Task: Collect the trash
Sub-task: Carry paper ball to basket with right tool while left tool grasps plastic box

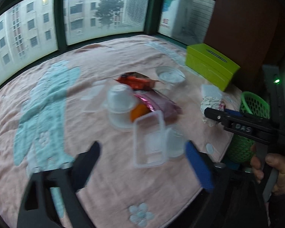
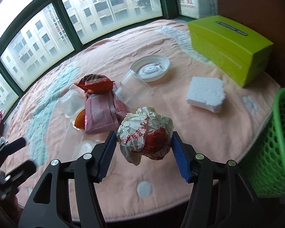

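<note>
My right gripper point(image 2: 144, 147) is shut on a crumpled white and red paper wrapper point(image 2: 142, 131), held just above the pink cloth. In the left wrist view that gripper point(image 1: 221, 115) reaches in from the right with the wrapper point(image 1: 210, 104) at its tips. My left gripper point(image 1: 142, 153) is open over the cloth. A clear rectangular plastic tub point(image 1: 150, 140) lies between its fingers, and neither pad touches it. A green mesh basket point(image 2: 275, 142) stands at the table's right edge.
Loose trash lies mid-table: a red snack wrapper point(image 2: 95, 83), a pink packet point(image 2: 102, 112), an upturned white cup point(image 1: 119, 98), an orange piece point(image 2: 79, 121), a clear lid point(image 2: 152, 68) and a white foam block point(image 2: 207, 93). A green tissue box point(image 2: 228, 47) sits back right. Windows line the far side.
</note>
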### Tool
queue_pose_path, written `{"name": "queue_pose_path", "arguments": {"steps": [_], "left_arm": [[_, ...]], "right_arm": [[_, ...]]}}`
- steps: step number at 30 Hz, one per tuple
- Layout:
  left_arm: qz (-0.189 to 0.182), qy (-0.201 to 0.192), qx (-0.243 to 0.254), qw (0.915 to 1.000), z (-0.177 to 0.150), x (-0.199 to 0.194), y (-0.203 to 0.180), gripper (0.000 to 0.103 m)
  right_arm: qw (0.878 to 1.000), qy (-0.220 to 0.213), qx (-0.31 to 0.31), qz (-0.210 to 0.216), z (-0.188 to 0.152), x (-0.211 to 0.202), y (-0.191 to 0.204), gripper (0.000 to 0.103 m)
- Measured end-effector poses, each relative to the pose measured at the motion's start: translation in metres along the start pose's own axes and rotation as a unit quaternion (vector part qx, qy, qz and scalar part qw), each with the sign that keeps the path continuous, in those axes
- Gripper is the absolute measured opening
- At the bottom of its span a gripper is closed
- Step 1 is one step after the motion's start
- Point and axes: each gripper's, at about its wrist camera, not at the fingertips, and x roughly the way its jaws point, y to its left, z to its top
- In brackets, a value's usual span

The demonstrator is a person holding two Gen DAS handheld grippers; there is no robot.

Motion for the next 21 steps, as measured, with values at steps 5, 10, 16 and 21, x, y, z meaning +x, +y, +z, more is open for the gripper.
{"name": "queue_pose_path", "arguments": {"steps": [5, 10, 16, 21], "left_arm": [[-0.029, 0.023, 0.013, 0.9993, 0.002, 0.020, -0.011, 0.067], [-0.041, 0.040, 0.013, 0.9983, 0.003, 0.036, -0.011, 0.049], [-0.073, 0.055, -0.002, 0.9958, 0.001, 0.045, -0.004, 0.015], [-0.077, 0.053, -0.004, 0.9956, 0.000, 0.040, -0.004, 0.006]], "right_arm": [[1.000, -0.016, 0.011, -0.012, -0.005, -0.023, -0.013, 0.059], [0.999, -0.031, 0.031, -0.031, -0.010, -0.046, -0.033, 0.059], [0.995, -0.049, 0.051, -0.065, -0.015, -0.071, -0.062, 0.059], [0.991, -0.062, 0.073, -0.092, -0.018, -0.087, -0.089, 0.059]]}}
